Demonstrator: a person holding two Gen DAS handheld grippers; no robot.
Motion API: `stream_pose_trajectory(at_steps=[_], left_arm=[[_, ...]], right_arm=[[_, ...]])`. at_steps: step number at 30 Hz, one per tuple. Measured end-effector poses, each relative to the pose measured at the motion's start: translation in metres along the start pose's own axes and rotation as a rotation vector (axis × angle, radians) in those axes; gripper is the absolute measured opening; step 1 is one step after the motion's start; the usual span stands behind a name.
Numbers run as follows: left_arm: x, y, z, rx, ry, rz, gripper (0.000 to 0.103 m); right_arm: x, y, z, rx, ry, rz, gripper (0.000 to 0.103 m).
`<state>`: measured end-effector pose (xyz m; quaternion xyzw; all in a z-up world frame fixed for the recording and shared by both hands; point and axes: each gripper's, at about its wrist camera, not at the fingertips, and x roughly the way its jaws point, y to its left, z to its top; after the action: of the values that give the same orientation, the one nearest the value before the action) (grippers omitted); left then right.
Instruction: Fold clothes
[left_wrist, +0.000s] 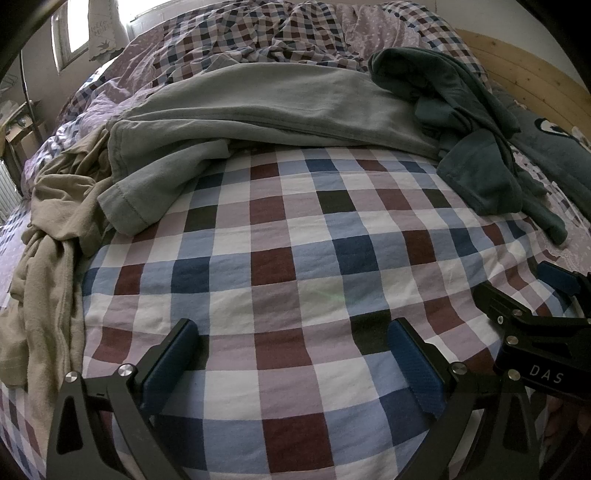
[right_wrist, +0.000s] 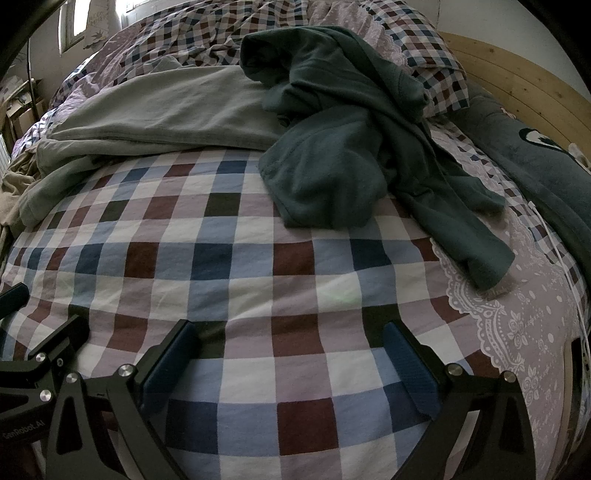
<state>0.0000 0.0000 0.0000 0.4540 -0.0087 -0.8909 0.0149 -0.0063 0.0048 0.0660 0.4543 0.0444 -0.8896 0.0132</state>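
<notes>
No folding had begun: both the left tool (left_wrist: 293, 363) and right tool (right_wrist: 290, 363) stood wide apart and empty over the bed (left_wrist: 295, 266), with the grey shirt (left_wrist: 240, 110), dark green sweatshirt (right_wrist: 351, 147) and beige garment (left_wrist: 48, 236) lying crumpled ahead of them.

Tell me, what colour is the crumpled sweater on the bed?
Dark green. The sweater shows best in the right wrist view, lying on the checked bedcover.

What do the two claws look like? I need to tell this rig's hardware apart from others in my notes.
Both match: the left claw and right claw have black angular metal arms with triangular cut-outs, silver round bolts, and blue textured pads. Seen from the left wrist, the right claw's body bears white letters "DAS".
</notes>
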Motion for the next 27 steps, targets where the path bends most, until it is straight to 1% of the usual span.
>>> stream_pose_trajectory(at_steps=[12, 27], left_arm=[[0.000, 0.000, 0.000, 0.002, 0.001, 0.002, 0.103], [0.001, -0.010, -0.002, 0.003, -0.001, 0.007, 0.103]], right_arm=[[0.000, 0.004, -0.001, -0.004, 0.003, -0.005, 0.103], [0.001, 0.000, 0.000, 0.001, 0.008, 0.002, 0.103]])
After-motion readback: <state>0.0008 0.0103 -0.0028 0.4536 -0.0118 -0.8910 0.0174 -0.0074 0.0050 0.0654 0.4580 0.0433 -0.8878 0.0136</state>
